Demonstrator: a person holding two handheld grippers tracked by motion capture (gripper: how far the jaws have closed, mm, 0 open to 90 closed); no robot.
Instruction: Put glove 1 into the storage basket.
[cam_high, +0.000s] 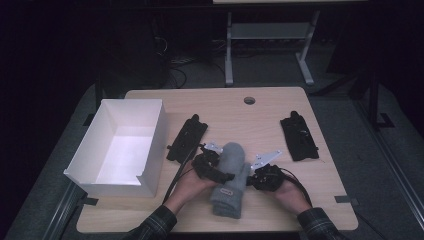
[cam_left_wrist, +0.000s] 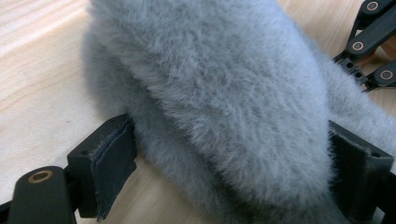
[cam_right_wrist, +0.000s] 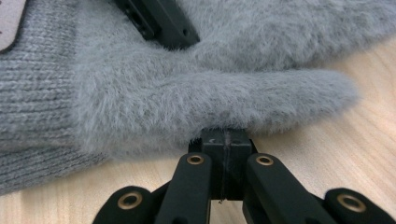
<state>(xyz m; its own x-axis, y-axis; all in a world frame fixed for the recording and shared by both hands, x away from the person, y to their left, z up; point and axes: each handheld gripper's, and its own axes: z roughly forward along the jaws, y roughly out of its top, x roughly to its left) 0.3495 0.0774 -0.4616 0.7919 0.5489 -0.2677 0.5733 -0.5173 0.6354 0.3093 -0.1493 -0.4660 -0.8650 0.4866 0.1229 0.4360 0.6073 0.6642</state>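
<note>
Grey fuzzy mitten (cam_high: 231, 177), ribbed knit cuff, lying flat on table (cam_high: 270, 107)

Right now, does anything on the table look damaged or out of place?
One thing: the lining on one pad of the left claw looks frayed and is peeling at its edge, beside the grey mitten. Nothing else stands out.

White box (cam_high: 120, 147), two black holders (cam_high: 187, 137)
</note>
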